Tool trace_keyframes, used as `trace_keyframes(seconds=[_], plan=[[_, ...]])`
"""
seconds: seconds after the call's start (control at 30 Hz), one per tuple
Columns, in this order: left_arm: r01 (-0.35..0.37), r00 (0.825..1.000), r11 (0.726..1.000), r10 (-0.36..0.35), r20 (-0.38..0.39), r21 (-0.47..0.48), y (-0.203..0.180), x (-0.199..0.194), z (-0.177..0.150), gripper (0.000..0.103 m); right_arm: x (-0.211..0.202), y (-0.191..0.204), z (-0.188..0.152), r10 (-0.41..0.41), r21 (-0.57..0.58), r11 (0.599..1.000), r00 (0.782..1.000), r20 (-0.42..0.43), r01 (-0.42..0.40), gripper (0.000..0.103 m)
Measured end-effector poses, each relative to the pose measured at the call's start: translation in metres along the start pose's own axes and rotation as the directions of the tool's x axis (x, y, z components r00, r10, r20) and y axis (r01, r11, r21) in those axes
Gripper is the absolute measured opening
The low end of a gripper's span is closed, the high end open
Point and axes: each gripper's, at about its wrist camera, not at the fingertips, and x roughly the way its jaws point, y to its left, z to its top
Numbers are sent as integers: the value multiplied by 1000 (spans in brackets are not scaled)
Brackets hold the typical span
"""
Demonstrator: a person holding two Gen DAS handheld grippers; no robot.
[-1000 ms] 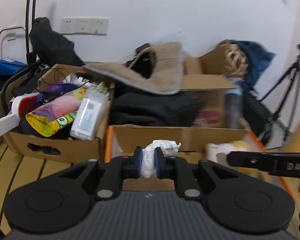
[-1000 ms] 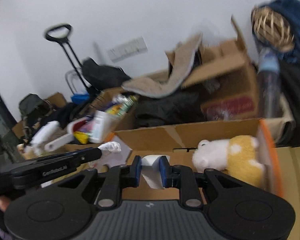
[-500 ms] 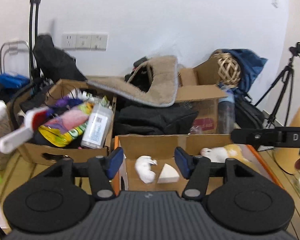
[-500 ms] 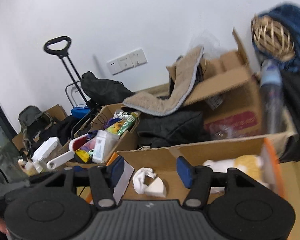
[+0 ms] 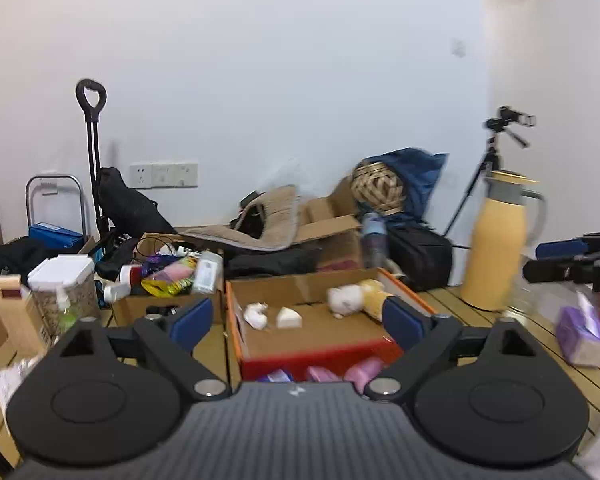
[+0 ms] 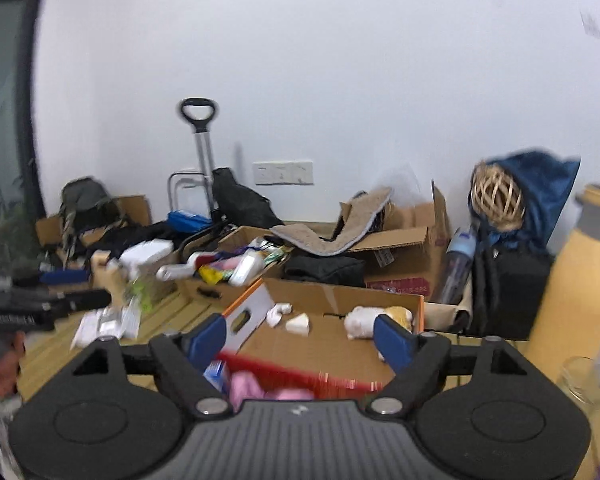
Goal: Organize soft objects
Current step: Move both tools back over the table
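An orange-edged cardboard box [image 5: 312,340] [image 6: 340,300] holds a small white crumpled soft piece [image 5: 255,314] [image 6: 278,314], a white wedge [image 5: 289,318] [image 6: 298,325] and a white and yellow plush toy [image 5: 354,296] [image 6: 376,319]. My left gripper [image 5: 296,322] is open and empty, back from the box. My right gripper [image 6: 298,338] is open and empty too, also back from it. Pink soft items [image 5: 360,370] [image 6: 246,386] lie in a red container [image 5: 316,358] [image 6: 332,378] just below both grippers.
A second cardboard box [image 5: 168,296] of mixed clutter stands left of the orange-edged box. A yellow thermos jug [image 5: 498,240] [image 6: 572,280] stands to the right. A purple tissue pack [image 5: 580,332] lies at far right. Boxes, bags and a trolley line the wall.
Both grippers let go of their white pieces, which now lie in the orange-edged box. Both grippers opened wide and pulled back and up from the box.
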Motion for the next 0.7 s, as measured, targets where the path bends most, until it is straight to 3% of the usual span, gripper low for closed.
trace_keyframes(seconds=[0.1, 0.23, 0.33, 0.43, 0.53, 0.7], plan=[[-4, 999, 1000, 4, 32, -18, -12, -51, -40, 98, -47, 29, -42, -8, -66, 998, 999, 46, 11, 86], [-49, 998, 998, 50, 49, -34, -28, -112, -93, 101, -101, 68, -99, -85, -124, 988, 992, 94, 96, 92], [-34, 998, 998, 36, 54, -45, -34, -150, -122, 103, -131, 83, -127, -71, -30, 997, 992, 101, 74, 94], [-6, 999, 999, 8, 50, -42, -36, -169, -134, 103, -145, 98, -143, -12, -2, 1000, 996, 86, 12, 94], [-31, 998, 999, 33, 53, -33, -35, -171, -134, 103, -144, 114, -145, -11, -69, 998, 998, 69, 15, 94], [-40, 999, 996, 42, 29, -75, -28, -158, -138, 103, -129, 120, -146, 11, -61, 998, 998, 63, -7, 94]])
